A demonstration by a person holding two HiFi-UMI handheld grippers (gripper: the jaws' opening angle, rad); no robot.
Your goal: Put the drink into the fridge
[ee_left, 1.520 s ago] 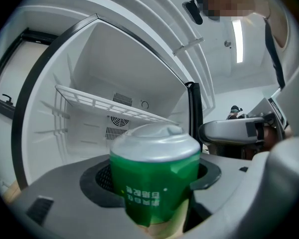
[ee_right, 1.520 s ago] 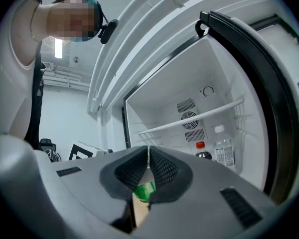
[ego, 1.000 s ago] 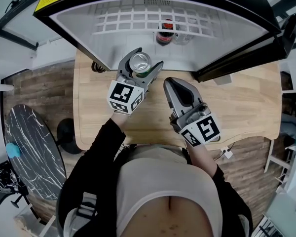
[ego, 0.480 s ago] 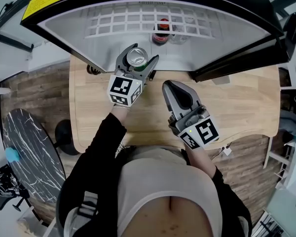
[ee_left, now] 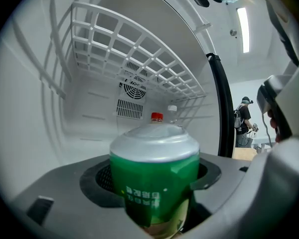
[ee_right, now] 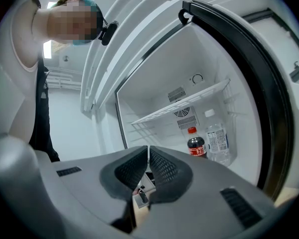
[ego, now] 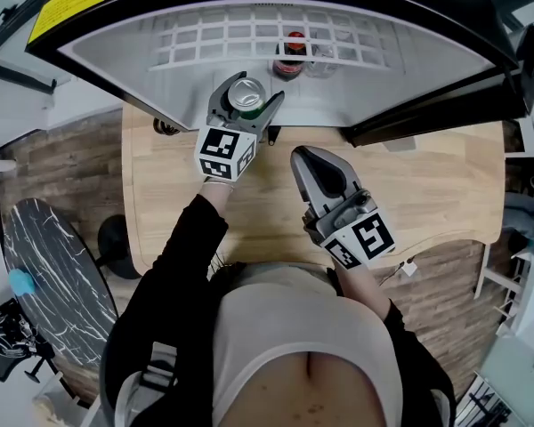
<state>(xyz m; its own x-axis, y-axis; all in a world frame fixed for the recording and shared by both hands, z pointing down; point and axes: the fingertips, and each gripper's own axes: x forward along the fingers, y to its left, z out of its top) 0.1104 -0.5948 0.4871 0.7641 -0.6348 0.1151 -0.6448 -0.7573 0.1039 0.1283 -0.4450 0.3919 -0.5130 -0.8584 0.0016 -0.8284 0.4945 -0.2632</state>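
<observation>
Fridge (ego: pixel 387 71) holds two bottles (ee_right: pixel 196 145) (ee_right: pixel 219 141); left gripper (ego: pixel 249 93) clamps one green can (ee_left: pixel 154 180).

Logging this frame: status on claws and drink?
Left claw shut on green can, at fridge mouth. Right claw shut, empty. Cola bottle, water bottle at back.

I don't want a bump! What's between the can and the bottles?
Nothing. Only bare fridge floor lies between the can and the bottles; the head view shows it.

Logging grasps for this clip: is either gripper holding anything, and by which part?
The left gripper holds the green can by its side wall, a jaw on each flank. The right gripper is shut, empty.
</observation>
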